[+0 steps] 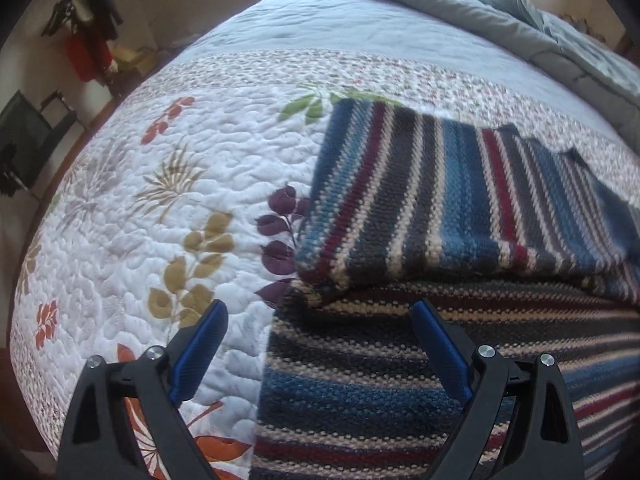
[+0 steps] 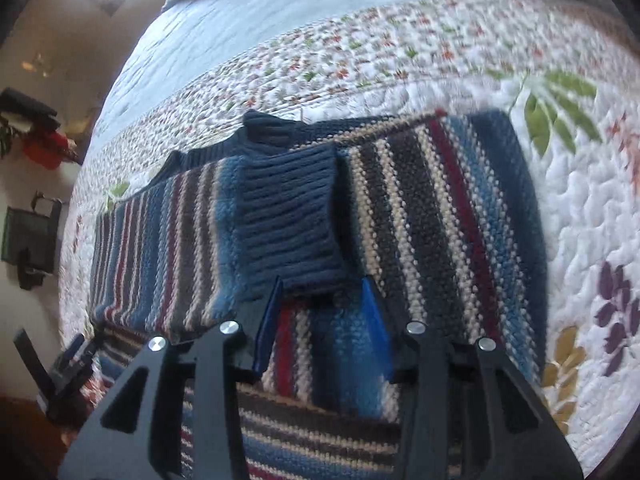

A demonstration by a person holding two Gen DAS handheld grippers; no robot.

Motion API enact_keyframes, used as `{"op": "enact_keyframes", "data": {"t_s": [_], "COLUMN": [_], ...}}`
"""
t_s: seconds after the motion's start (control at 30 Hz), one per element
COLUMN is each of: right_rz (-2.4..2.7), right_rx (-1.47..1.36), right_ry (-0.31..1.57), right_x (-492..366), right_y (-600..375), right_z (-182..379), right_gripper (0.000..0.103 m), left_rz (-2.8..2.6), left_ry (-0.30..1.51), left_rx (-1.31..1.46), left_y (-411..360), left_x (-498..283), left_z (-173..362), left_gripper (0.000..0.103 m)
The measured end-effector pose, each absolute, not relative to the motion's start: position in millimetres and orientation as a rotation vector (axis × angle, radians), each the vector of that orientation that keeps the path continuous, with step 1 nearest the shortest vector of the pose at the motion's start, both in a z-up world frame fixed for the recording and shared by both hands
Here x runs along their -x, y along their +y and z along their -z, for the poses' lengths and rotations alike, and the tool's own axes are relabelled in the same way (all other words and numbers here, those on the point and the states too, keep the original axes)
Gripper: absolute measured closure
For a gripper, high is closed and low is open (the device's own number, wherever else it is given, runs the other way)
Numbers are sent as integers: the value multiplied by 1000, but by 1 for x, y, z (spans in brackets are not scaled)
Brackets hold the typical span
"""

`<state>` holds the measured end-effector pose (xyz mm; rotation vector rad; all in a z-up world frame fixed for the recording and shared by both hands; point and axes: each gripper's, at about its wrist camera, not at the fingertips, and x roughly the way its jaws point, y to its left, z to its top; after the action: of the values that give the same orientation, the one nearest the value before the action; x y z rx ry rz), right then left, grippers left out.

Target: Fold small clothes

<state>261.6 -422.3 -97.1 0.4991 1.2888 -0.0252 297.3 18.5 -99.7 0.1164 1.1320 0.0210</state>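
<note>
A striped knit sweater [image 1: 420,200] in blue, maroon, cream and charcoal lies on the quilted bed, its sleeves folded across the body. My left gripper [image 1: 320,312] is open and empty, hovering over the sweater's left edge, one finger above the quilt and one above the knit. In the right wrist view the sweater [image 2: 440,208] shows a navy ribbed cuff [image 2: 288,216] lying on the folded sleeves. My right gripper [image 2: 324,292] is open just below that cuff, close over the knit, holding nothing.
The bed is covered by a white floral quilt [image 1: 160,208] with a pale blue band and a grey-blue duvet [image 1: 500,12] bunched at the far end. Left of the bed stand a dark chair [image 1: 28,140] and hanging clothes [image 1: 86,24].
</note>
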Motion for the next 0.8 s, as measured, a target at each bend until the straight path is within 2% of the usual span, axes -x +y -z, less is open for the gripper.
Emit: {"op": "enact_keyframes", "data": {"t_s": [0.03, 0.1, 0.17, 0.3, 0.47, 0.6, 0.8], "right_rz": [17, 13, -9, 9, 64, 29, -16], "right_rx": [-530, -534, -517, -477, -359, -401, -453], "right_ry": [1288, 1282, 1263, 1229, 1280, 1248, 1227], "right_x": [-262, -263, -262, -253, -254, -243, -158], "right_y": [-425, -426, -425, -429, -421, -424, -434], "right_z": [100, 102, 96, 80, 101, 94, 69], "right_gripper": [71, 90, 95, 96, 95, 87, 86], "left_rz": [-23, -29, -25, -21, -32, -29, 12], "left_ry": [1140, 1170, 1188, 1192, 1210, 1215, 1220], "left_rx": [-127, -128, -114, -102, -80, -79, -113], "left_y": [17, 18, 18, 20, 24, 25, 27], "left_x": [-299, -301, -302, -302, -303, -303, -271], "left_z": [105, 114, 121, 123, 128, 126, 111], "left_gripper": [9, 9, 9, 9, 6, 7, 7]}}
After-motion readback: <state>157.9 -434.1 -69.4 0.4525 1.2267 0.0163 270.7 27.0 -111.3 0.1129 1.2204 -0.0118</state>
